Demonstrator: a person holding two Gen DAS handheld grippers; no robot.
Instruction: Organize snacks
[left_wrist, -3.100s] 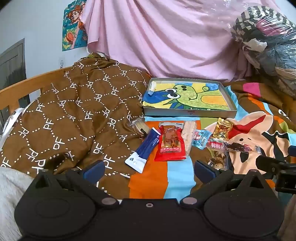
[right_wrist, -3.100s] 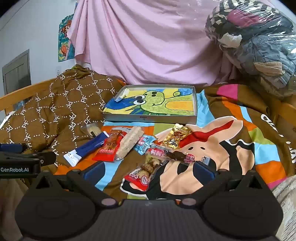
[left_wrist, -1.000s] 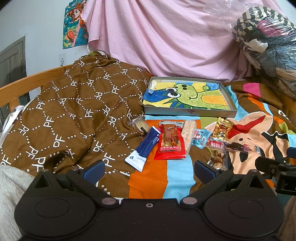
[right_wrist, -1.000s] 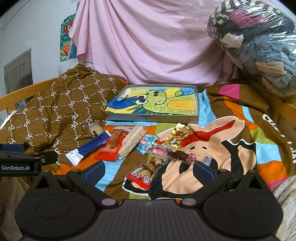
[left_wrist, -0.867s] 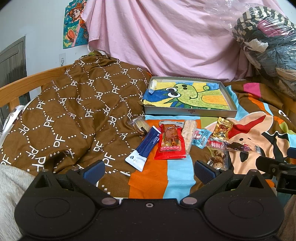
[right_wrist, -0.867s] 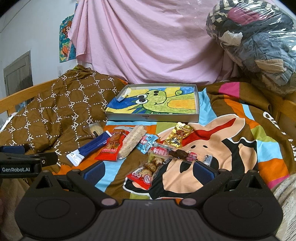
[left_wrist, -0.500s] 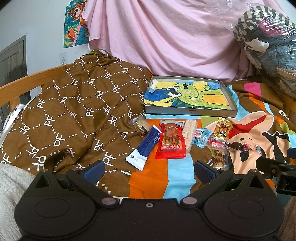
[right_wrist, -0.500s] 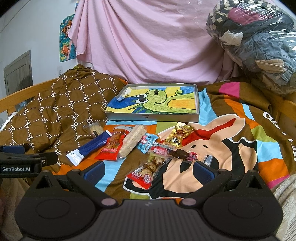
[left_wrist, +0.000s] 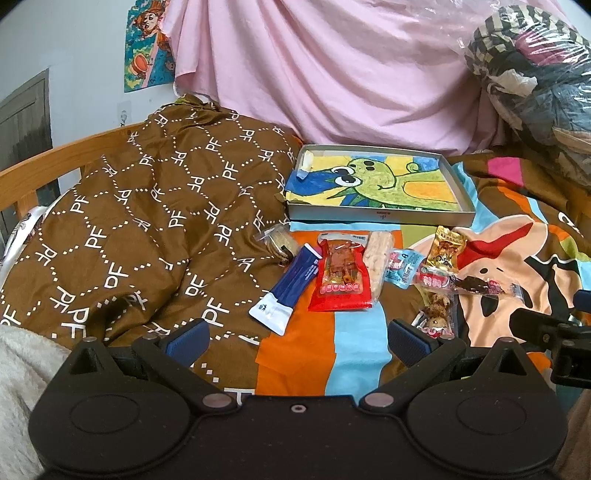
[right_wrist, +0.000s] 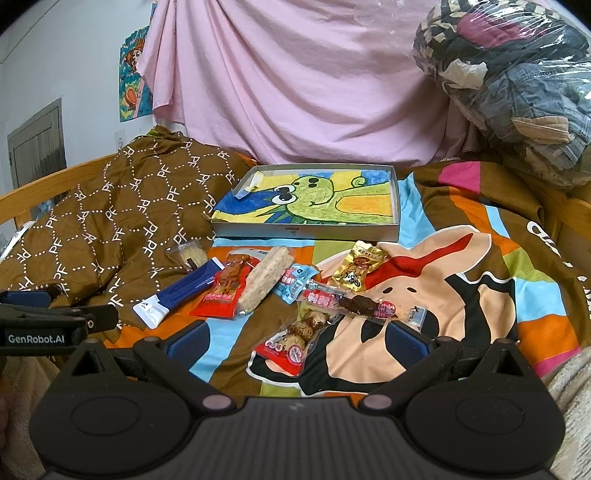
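Right wrist view: right tongs (right_wrist: 297, 341) wide, empty; left tongs (left_wrist: 297, 334) wide, empty; snacks (right_wrist: 275, 291) before tray (right_wrist: 306, 230).

We note a brown quilt (left_wrist: 147, 221) with white dotted hexagons and "PF" letters. The bedspread (right_wrist: 480, 280) runs in orange, sky-blue, brown, green and pink stripes, with a peach cartoon rabbit outlined in black. The grey-rimmed box (right_wrist: 310, 232) carries a green dinosaur on blue, yellow and orange. Snack wrappers: navy stick with white end (left_wrist: 291, 288), red pouch (left_wrist: 341, 277), pale beige bar (left_wrist: 378, 254), light blue packet (left_wrist: 402, 267), gold packet (left_wrist: 445, 251), red-and-clear packet of speckled brown eggs (right_wrist: 295, 336). Pink drape (left_wrist: 332, 74) behind; grippers black with blue pads (left_wrist: 186, 336).
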